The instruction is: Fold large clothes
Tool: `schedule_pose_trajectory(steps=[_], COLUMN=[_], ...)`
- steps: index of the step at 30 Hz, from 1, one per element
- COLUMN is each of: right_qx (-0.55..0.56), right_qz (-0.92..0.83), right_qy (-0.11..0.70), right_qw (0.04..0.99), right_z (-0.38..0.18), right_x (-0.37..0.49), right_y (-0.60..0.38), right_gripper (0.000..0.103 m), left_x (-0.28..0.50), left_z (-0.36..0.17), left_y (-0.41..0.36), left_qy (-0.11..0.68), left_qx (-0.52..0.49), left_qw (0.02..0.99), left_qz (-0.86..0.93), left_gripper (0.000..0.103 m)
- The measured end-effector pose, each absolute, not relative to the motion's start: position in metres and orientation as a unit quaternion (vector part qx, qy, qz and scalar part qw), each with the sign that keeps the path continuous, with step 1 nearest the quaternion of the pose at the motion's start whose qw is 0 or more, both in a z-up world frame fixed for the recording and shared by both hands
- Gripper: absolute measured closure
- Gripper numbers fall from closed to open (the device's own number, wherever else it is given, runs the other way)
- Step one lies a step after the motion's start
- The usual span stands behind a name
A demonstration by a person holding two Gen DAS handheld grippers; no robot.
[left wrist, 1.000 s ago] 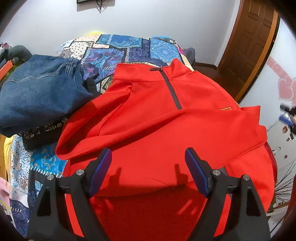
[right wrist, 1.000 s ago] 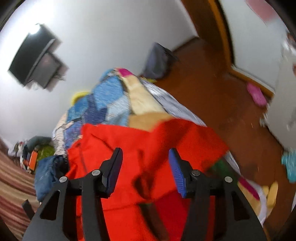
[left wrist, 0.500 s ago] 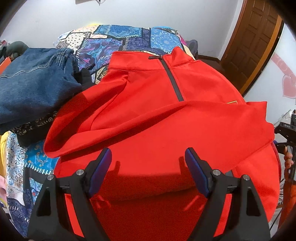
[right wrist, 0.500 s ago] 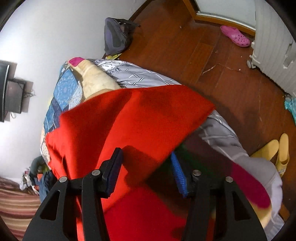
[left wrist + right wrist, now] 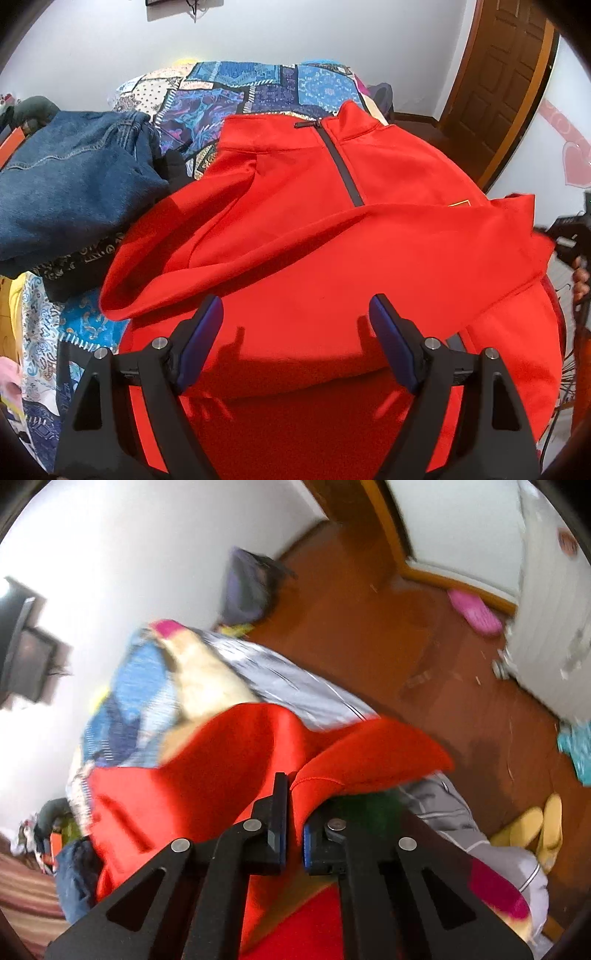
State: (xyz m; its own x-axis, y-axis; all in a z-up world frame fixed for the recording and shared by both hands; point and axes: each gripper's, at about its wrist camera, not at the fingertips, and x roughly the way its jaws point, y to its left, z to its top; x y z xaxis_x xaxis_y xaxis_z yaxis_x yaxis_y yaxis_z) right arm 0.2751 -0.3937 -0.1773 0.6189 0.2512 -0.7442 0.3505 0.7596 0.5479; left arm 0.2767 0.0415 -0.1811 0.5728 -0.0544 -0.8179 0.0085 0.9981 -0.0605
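A large red zip-neck sweatshirt (image 5: 325, 229) lies face up on the patchwork bedspread (image 5: 236, 96), its collar at the far end and one sleeve folded across the chest. My left gripper (image 5: 295, 325) is open and empty, hovering just above the sweatshirt's lower part. My right gripper (image 5: 293, 812) is shut on a fold of the red sweatshirt (image 5: 354, 760) at the garment's right edge, lifting it off the bed. The right gripper also shows at the right edge of the left wrist view (image 5: 569, 236).
Folded blue jeans (image 5: 70, 184) sit on dark clothes at the bed's left. A wooden door (image 5: 506, 81) stands at the right. The wooden floor (image 5: 406, 646) beside the bed holds a pink slipper (image 5: 474, 613), yellow slippers (image 5: 535, 830) and a dark bag (image 5: 247, 587).
My right gripper has closed on the red sweatshirt's right edge and lifted it. The left gripper stays open over the garment, shifted back slightly.
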Motion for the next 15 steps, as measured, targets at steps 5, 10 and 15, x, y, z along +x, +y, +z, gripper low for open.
schedule_pose_trajectory(steps=[5, 10, 15], right_qx=[0.293, 0.225, 0.149], right_qz=[0.039, 0.123, 0.161], right_qy=[0.352, 0.321, 0.379], right_qw=[0.888, 0.911, 0.899], right_z=[-0.090, -0.048, -0.081], right_x=[0.246, 0.224, 0.223], right_y=[-0.355, -0.291, -0.221], right_gripper=[0.098, 0.098, 0.098], left_x=[0.269, 0.259, 0.250], left_z=[-0.172, -0.164, -0.161], left_y=[0.042, 0.044, 0.049], left_qy=[0.447, 0.434, 0.430], left_qx=[-0.018, -0.027, -0.030], left_qw=[0.894, 0.900, 0.902], left_qz=[-0.020, -0.027, -0.028], left_gripper=[0.022, 0.022, 0.022])
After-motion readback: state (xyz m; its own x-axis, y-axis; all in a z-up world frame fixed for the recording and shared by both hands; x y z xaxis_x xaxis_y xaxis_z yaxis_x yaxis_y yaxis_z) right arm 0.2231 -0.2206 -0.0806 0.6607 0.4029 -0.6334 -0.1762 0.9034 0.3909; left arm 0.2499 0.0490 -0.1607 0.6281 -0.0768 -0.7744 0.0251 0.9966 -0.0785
